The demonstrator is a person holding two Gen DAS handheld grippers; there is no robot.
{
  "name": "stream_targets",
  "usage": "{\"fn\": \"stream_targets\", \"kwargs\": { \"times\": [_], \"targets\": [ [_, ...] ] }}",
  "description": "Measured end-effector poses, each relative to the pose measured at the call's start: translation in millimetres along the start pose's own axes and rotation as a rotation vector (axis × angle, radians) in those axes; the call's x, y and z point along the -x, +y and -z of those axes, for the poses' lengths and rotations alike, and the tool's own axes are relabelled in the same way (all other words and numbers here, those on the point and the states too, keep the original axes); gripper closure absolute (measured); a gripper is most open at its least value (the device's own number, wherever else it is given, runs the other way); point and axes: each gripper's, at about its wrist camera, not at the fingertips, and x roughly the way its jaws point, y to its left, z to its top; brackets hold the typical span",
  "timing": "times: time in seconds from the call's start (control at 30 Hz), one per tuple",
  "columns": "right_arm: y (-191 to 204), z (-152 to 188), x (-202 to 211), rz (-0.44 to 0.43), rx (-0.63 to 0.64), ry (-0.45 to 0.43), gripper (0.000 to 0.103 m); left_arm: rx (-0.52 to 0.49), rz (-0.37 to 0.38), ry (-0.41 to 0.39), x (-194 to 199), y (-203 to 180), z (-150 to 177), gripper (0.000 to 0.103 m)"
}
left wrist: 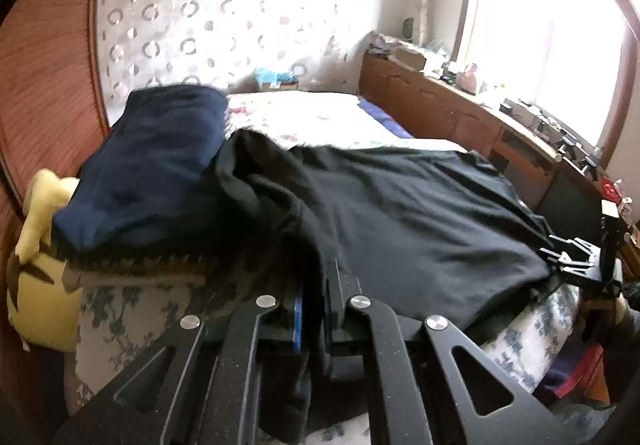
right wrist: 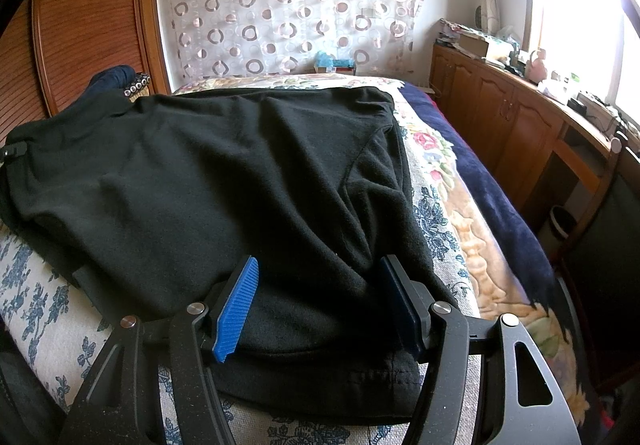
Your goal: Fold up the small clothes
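A black garment (left wrist: 400, 213) lies spread on the bed, also in the right wrist view (right wrist: 208, 181). My left gripper (left wrist: 316, 309) is shut on the garment's near left edge, and the cloth hangs down between its blue pads. My right gripper (right wrist: 320, 285) is open, its blue pads (right wrist: 236, 309) on either side of the garment's near hem, which lies between them. The right gripper also shows in the left wrist view (left wrist: 576, 257) at the garment's right corner.
A folded navy garment (left wrist: 152, 165) lies at the bed's left, next to a yellow plush toy (left wrist: 40, 245). The bed has a floral cover (right wrist: 440, 173). A wooden cabinet (right wrist: 512, 125) with clutter runs along the right under the window. A wooden wardrobe (right wrist: 88, 21) stands left.
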Motion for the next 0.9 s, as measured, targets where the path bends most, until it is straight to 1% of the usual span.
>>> {"fn": "stream_targets", "kwargs": {
  "times": [0.2, 0.33, 0.47, 0.6, 0.73, 0.9],
  "targets": [
    [-0.6, 0.0, -0.3, -0.004, -0.002, -0.002, 0.038, -0.058, 0.057, -0.043, 0.4, -32.2, -29.8, 0.096],
    [-3.1, 0.8, 0.2, -0.01, -0.007, -0.005, 0.038, -0.11, 0.117, -0.061, -3.7, -64.8, -51.5, 0.096],
    [-5.6, 0.7, 0.3, -0.02, -0.011, -0.001, 0.038, -0.162, 0.165, -0.063, -9.2, -95.9, -67.9, 0.096],
    [-6.8, -2.4, 2.4, -0.033, -0.003, 0.029, 0.037, -0.212, 0.212, -0.055, -17.6, -126.0, -82.1, 0.096],
    [-19.8, -6.8, 14.5, -0.073, -0.058, 0.014, 0.038, -0.258, 0.251, -0.051, -20.9, -154.1, -91.6, 0.096],
    [-31.2, -11.7, 30.1, -0.062, -0.064, -0.017, 0.037, -0.298, 0.298, -0.055, -18.2, -185.3, -101.8, 0.096]
  ]
}}
